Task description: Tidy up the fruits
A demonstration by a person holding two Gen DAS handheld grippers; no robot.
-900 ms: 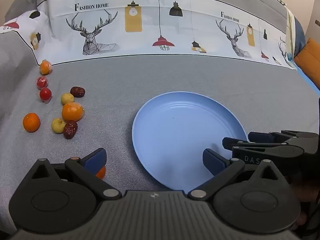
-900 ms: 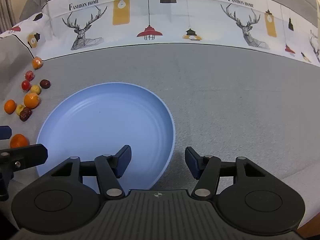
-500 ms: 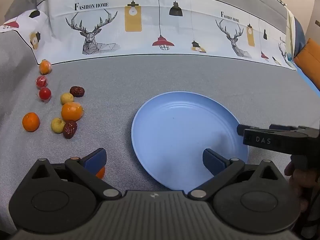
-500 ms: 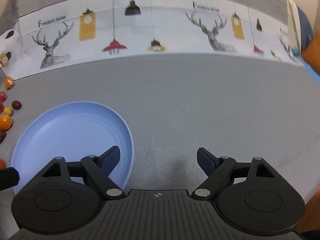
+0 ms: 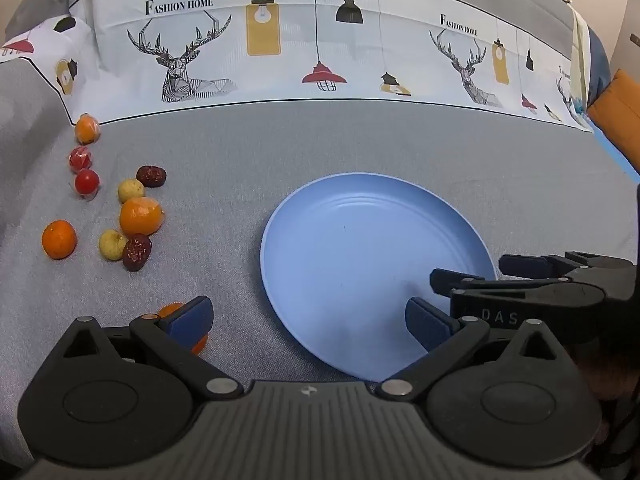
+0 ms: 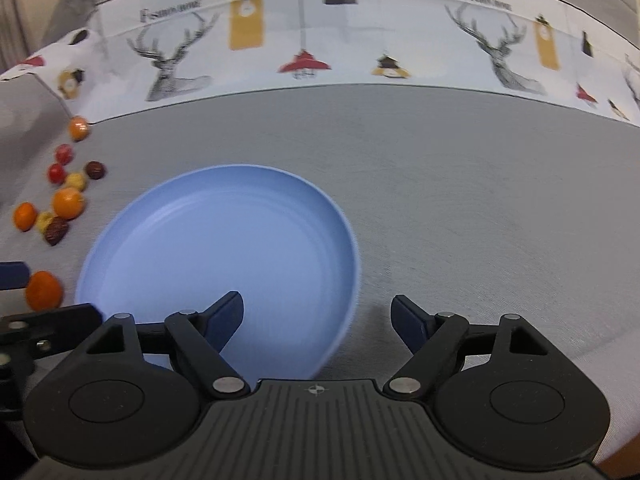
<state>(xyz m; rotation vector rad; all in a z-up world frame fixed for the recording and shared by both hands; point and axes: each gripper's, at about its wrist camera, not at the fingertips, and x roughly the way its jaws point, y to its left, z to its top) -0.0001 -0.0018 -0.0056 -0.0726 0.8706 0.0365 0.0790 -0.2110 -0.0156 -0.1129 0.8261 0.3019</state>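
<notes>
Left wrist view puts the fruits well to the left of the blue plate [image 5: 376, 272] on the grey cloth [image 5: 360, 140]: a large orange [image 5: 141, 216], a smaller mandarin [image 5: 59, 239], two yellow fruits [image 5: 130, 190], two dark dates [image 5: 151, 176], two red ones [image 5: 86, 181] and an orange one [image 5: 87, 129] by the printed border; one more mandarin [image 5: 176, 312] lies right behind the left gripper [image 5: 308, 318], touching or just beside its left pad, which hides half of it. The round fruits have no long axis; the near date [image 5: 137, 251] is oblong and lies tilted, long axis running up to the right, the far date roughly crosswise. The plate is empty, so sorting looks not yet begun. Left gripper stands wide and empty, angled down at the plate's near edge; the right gripper [image 6: 318, 320] is also well apart and empty, straddling the plate's right rim. Risks, as I judge them: the left pad could nudge the hidden mandarin and roll it away; round fruit may squirt from the pads if gripped off-centre; the two grippers, near each other over the plate, could collide; a pad catching the rim could tip the plate.
</notes>
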